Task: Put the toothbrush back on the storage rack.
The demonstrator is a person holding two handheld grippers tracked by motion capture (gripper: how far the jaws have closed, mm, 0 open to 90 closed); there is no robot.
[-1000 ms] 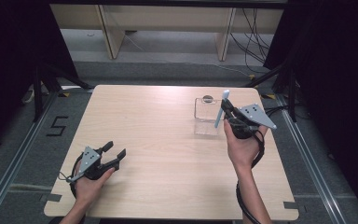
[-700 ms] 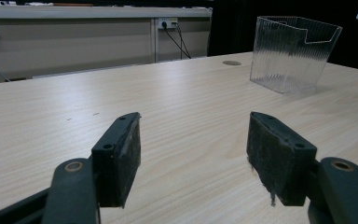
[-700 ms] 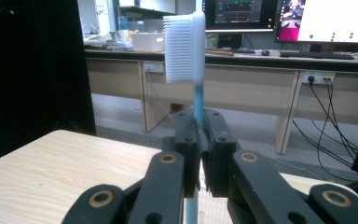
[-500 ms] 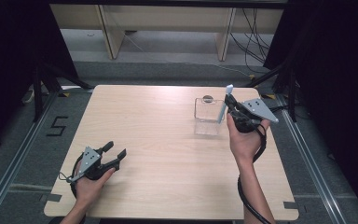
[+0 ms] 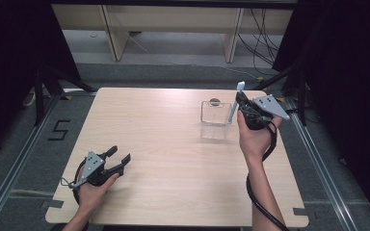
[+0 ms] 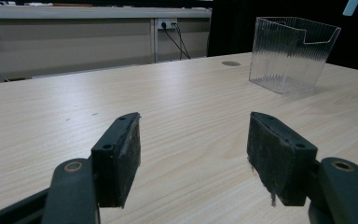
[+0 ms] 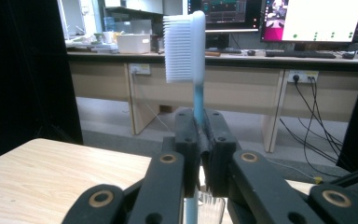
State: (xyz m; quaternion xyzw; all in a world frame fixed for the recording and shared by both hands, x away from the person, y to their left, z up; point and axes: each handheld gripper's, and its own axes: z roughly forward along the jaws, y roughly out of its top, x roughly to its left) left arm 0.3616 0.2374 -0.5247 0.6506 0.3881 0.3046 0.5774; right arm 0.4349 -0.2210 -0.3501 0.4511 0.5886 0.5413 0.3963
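A clear holder [image 5: 216,119] stands on the surface [image 5: 173,159] toward its far right — a toothbrush [image 5: 235,102] just right of it, the left claw [image 5: 118,157] near-left

A pale wood-grain rectangular table [image 5: 173,144] stands on a grey carpeted floor [image 5: 38,159], where a painted black numeral five [image 5: 59,130] sits beside metal floor rails [image 5: 14,168]. Beyond runs a long beige bench [image 5: 173,19]; black curtains [image 5: 9,57] flank both sides. Lit computer monitors [image 7: 317,18] glow on a far desk.
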